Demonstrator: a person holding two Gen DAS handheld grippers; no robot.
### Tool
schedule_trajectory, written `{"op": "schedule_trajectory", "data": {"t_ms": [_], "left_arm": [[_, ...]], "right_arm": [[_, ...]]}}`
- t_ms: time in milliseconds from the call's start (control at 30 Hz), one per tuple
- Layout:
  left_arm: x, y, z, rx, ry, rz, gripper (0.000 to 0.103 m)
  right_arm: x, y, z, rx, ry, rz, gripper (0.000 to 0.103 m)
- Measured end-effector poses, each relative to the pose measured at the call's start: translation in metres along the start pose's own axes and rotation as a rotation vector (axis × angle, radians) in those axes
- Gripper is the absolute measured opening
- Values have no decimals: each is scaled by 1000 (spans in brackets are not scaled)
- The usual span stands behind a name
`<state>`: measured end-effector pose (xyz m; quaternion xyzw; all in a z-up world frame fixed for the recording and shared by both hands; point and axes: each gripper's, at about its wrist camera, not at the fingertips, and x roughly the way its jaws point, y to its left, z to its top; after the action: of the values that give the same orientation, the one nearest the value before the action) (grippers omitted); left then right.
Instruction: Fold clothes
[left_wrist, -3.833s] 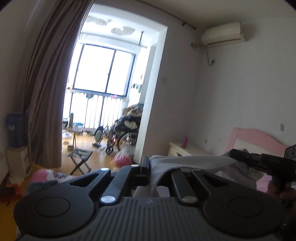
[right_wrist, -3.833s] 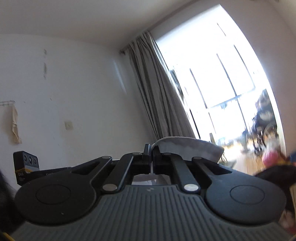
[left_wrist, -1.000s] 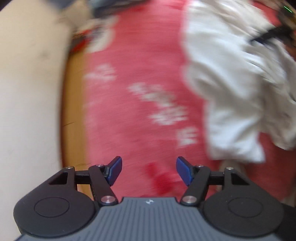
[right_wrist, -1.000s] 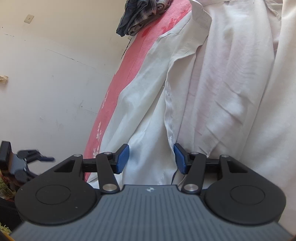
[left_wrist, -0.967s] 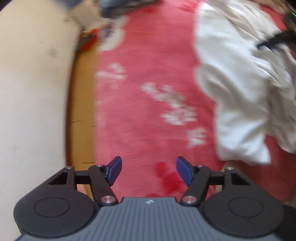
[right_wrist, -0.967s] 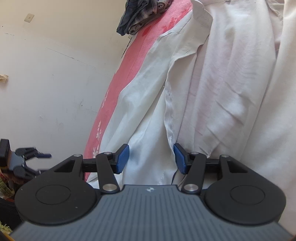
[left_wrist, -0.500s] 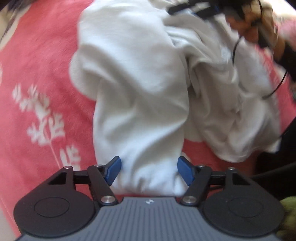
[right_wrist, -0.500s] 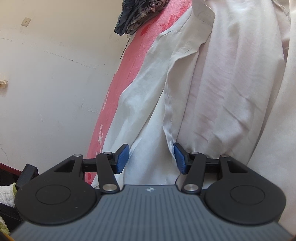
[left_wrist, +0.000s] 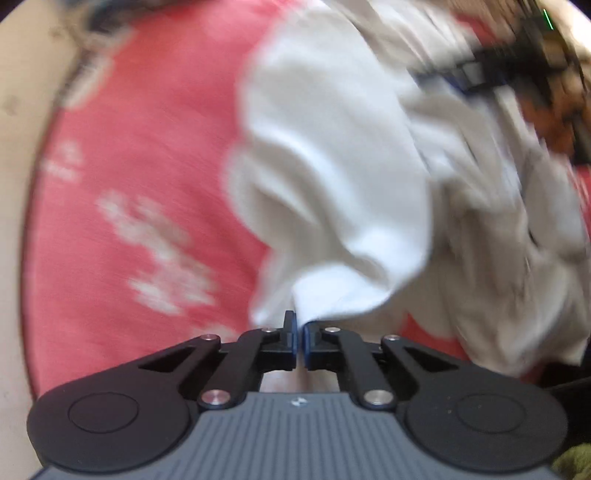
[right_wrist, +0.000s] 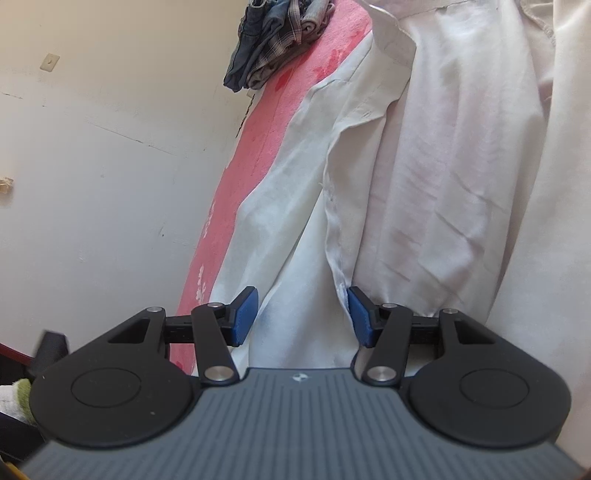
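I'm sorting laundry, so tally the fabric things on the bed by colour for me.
White: 1, the white shirt spread over the bed.
Dark plaid: 1, the bundle of checked clothes at the far end; how many pieces are in it cannot be told.
Pink-red: 1, the blanket underneath.
Total: 3

This is a bedroom in a home. A bed with a pink blanket (right_wrist: 255, 147) printed with white flowers fills the scene, pushed up against a plain cream wall (right_wrist: 110, 166) on the left. A wall socket (right_wrist: 49, 62) sits high on that wall at far left. A white shirt (right_wrist: 424, 166) lies spread on the blanket, and a heap of checked clothes (right_wrist: 275, 38) lies at the far end.
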<state>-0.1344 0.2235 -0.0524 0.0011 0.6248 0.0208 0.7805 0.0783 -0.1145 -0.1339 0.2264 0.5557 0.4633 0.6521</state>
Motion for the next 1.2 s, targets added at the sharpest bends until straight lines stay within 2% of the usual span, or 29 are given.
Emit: {"op": "schedule_trajectory", "data": {"t_ms": [167, 333, 400, 567, 667, 767, 833, 967, 1000, 1033, 1100, 1200], "left_arm": [[-36, 69, 34, -159, -142, 159, 3], [-42, 133, 71, -255, -238, 346, 3], [-38, 161, 85, -296, -269, 396, 3], [-16, 225, 131, -359, -364, 461, 3], [6, 250, 163, -349, -394, 519, 4], [39, 259, 192, -319, -382, 589, 6], [68, 263, 206, -305, -362, 643, 11], [115, 272, 215, -344, -281, 649, 25], [123, 275, 216, -365, -267, 650, 33], [124, 277, 212, -399, -272, 655, 38], [124, 282, 205, -496, -299, 665, 59], [102, 292, 188, -660, -391, 656, 60]], "right_arm": [[-8, -1, 8, 34, -36, -38, 52], [-15, 7, 7, 53, -76, -84, 52], [-14, 14, 8, 50, -89, -110, 52], [-12, 31, 10, 47, -112, -177, 52], [-5, 45, 14, 41, -106, -226, 52], [-5, 54, 9, 22, -106, -267, 52], [-5, 59, 5, 13, -112, -291, 52], [-15, 58, -8, 28, -122, -331, 52], [-18, 60, -11, 31, -128, -340, 52], [-18, 61, -11, 32, -136, -345, 52], [-24, 64, -11, 26, -156, -348, 52], [-39, 67, -14, 7, -194, -347, 52]]}}
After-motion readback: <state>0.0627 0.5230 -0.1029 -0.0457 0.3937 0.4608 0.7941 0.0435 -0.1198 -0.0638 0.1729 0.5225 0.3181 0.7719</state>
